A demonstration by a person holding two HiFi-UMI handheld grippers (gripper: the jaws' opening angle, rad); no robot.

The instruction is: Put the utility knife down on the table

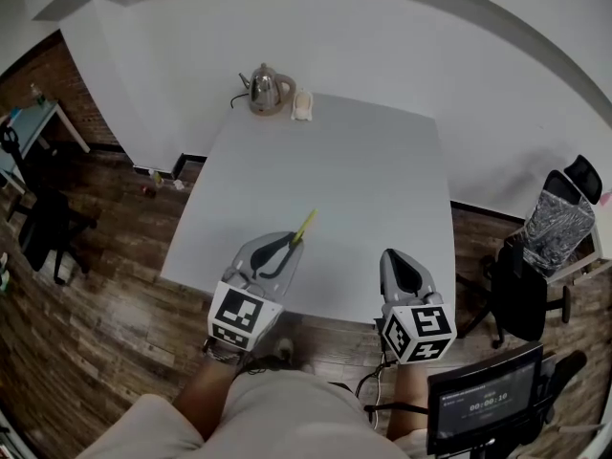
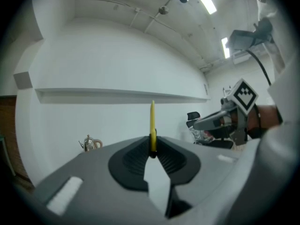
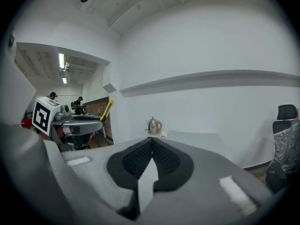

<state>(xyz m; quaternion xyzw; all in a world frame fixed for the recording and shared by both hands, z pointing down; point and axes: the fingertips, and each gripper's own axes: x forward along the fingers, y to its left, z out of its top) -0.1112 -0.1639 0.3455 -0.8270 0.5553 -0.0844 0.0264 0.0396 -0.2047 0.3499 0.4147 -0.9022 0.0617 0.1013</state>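
A yellow utility knife [image 1: 304,226] is held in the air over the white worktop [image 1: 363,180], at the end farthest from the kettle [image 1: 266,89]. It is not yet set down. Its tip points up and away, roughly toward the kettle, and its rear end is pinched in the left gripper [image 1: 290,241].

In the left gripper view the knife [image 2: 152,125] shows edge-on as a thin yellow strip rising from between the dark ribbed fingers [image 2: 131,162], which are clenched on its lower end. How high it hangs above the worktop cannot be told.

The knife looks light, narrow and rigid, with a smooth plastic body, so it may well twist or slip in a pinch at one end. Whether the blade is out cannot be seen. The flat sides of the handle are the sensible place to hold it, as now. Lowering it until it lies flat before letting go should stop it tipping or skidding.

The right gripper [image 1: 395,258] hovers beside the left one, also at the end of the worktop opposite the kettle. Its fingers are pressed together with nothing between them.

Just beside the kettle, at the far edge, sits a small cream object [image 1: 303,105]. The rest of the worktop between the kettle and the grippers is bare.
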